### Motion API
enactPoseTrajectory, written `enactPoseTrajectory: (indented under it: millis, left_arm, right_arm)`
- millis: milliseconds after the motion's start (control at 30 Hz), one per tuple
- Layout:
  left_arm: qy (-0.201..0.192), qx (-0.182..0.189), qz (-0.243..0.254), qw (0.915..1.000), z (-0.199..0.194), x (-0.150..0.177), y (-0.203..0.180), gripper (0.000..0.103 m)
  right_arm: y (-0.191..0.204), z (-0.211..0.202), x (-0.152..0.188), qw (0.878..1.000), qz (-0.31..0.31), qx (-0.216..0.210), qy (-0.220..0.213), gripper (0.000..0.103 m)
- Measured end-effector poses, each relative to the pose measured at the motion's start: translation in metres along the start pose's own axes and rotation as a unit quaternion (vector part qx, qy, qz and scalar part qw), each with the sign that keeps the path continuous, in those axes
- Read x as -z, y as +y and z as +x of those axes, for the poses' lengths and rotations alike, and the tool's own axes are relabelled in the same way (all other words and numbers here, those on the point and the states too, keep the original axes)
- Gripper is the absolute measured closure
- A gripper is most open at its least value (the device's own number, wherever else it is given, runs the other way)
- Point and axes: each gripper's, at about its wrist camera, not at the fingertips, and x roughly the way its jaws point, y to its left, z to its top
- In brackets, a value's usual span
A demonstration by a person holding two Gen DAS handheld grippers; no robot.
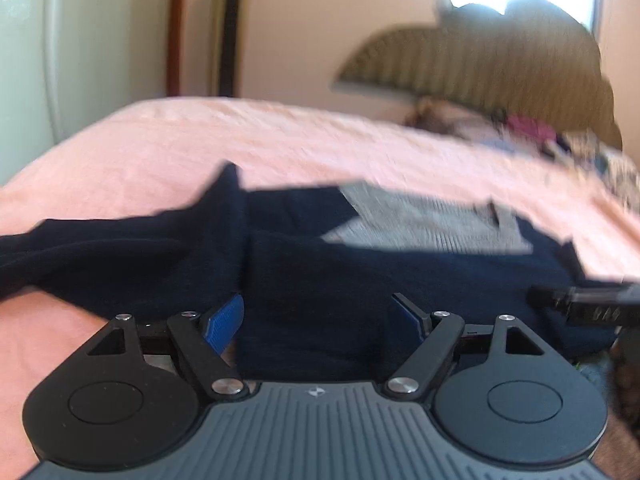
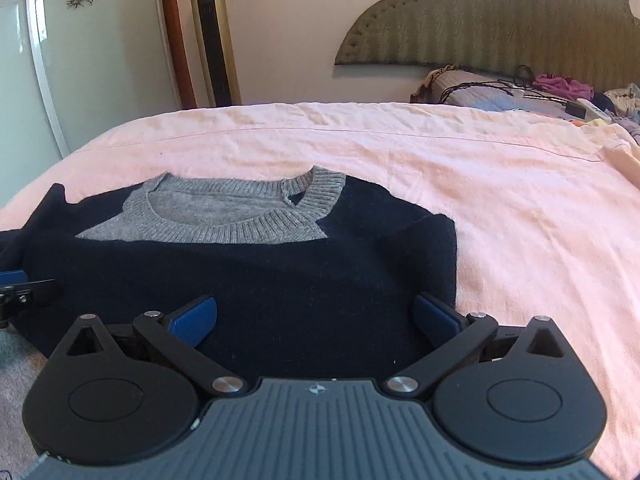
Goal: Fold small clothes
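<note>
We see a small navy sweater (image 2: 280, 280) with a grey ribbed collar (image 2: 236, 216) lying flat on a bed covered by a pink sheet (image 2: 480, 200), its lower part reaching the near edge of the bed, where both of our tools sit. Through the right wrist view, the right gripper (image 2: 316, 320) stands with its blue pads (image 2: 192, 322) spread wide over the dark knit close to the near edge; the fabric lies beneath and between the fingers, and neither pad presses on it. At the left border of that same view the tip of the left gripper (image 2: 24, 292) shows over the sweater's left part, near the sleeve. The left wrist view is blurred, but we can make out the left gripper (image 1: 320, 316) with its pads (image 1: 226, 318) apart as well, dark cloth rising between them without being pinched. In that view a sleeve (image 1: 100, 256) stretches away toward the left edge of the bed, and a fold of navy cloth lies across the body just below the collar. The tip of the right gripper (image 1: 584, 304) enters from the right. Toward the far right corner of the bed we see a heap of mixed clothes (image 2: 560, 92) below a green padded headboard (image 2: 500, 20), and a tall gold tower fan (image 2: 212, 36) stands against the far wall beyond the bed.
</note>
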Motion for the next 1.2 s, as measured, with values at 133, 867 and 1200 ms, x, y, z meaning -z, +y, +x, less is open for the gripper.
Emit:
enactPoseTrajectory:
  millis: [133,867,1200]
  left_arm:
    - [-0.060,-0.041,-0.177,0.9815,-0.048,0.001,0.089,0.022]
    - [-0.098,-0.208,-0.357,0.9052,-0.070,-0.026,0.249,0.097]
    - [-0.256,-0.121,-0.115,0.9522,-0.139,-0.128,0.095,0.097]
  right_arm:
    - [0.000,-0.003,-0.001,1.000,0.000,-0.001,-0.002,0.000]
    - [-0.002,-0.005,-0.001,1.000,0.013,-0.008,-0.008,0.000]
    - [-0.006,-0.007,-0.001,0.999,0.029,-0.017,-0.014,0.000]
